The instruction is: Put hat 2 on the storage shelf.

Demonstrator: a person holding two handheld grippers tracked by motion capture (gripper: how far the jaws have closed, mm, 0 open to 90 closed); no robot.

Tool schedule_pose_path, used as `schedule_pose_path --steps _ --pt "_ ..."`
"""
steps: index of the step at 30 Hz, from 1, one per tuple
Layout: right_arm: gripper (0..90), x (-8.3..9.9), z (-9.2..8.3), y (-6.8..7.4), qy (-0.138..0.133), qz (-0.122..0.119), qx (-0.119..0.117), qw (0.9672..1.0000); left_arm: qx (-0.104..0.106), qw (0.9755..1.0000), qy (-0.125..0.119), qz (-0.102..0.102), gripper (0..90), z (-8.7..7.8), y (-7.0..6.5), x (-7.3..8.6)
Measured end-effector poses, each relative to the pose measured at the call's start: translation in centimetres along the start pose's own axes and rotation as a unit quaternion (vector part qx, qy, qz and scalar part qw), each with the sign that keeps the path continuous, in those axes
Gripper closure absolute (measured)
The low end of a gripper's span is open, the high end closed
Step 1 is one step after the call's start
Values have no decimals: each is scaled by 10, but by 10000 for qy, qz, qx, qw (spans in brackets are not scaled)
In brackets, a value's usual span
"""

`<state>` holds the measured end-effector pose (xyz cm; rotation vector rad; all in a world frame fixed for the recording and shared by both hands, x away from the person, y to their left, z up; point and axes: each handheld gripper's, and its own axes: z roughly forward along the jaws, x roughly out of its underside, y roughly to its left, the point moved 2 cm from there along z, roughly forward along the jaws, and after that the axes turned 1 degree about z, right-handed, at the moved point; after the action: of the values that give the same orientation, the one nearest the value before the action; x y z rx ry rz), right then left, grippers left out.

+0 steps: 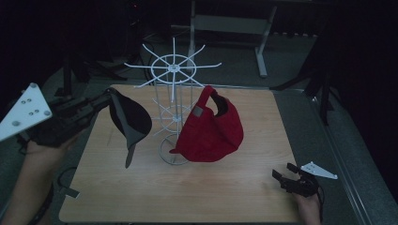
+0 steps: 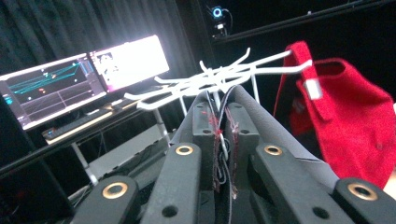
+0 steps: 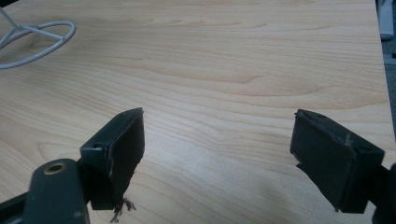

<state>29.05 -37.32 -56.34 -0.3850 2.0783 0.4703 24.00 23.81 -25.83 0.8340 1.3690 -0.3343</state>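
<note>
So the left tool [image 1: 101,101] is up off the desk [image 1: 225,187] on the left side, with its jaws clamped tight on the back edge of a black cap [image 1: 129,119]. The cap hangs in the air from that grip, crown toward the rack and its grey-edged brim pointing down at the wood — it's not touching the desk at all. In the left gripper view you can see the two jaws pressed together with the cap's dark fabric draped over and around them [image 2: 261,116], and the white arms of the rack's top wheel [image 2: 219,77] sit right behind the tips.

The rack itself is a white wire hat stand [image 1: 173,101] in the middle of the desk, with a round base ring and spokes fanning out at the top. A red cap [image 1: 211,126] already hangs on its right side, hooked by the back strap opening on one of the arms, and its body sags down close to the base ring.

The right tool [image 1: 285,174] sits low at the near right corner of the desk — jaws spread wide, nothing between them. The right gripper view shows bare wood grain between the two pads and a bit of the stand's base ring [image 3: 37,42] at the top left.

Behind the stand, the left gripper view catches a couple of lit monitors [image 2: 84,79] in the dark room.
</note>
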Motion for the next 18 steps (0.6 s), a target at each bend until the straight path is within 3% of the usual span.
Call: schedule_pose_path --steps 11,14,18 --pt "176 0 0 1 17 2 -10 10000 74 10000 -30 24 850 27 -3 -27" --pt "176 1 0 0 37 -1 -5 10000 224 9997 -133 -3 850 32 -9 -32" --pt "176 1 1 0 51 -14 -10 10000 386 9992 -92 18 850 40 -16 -32"
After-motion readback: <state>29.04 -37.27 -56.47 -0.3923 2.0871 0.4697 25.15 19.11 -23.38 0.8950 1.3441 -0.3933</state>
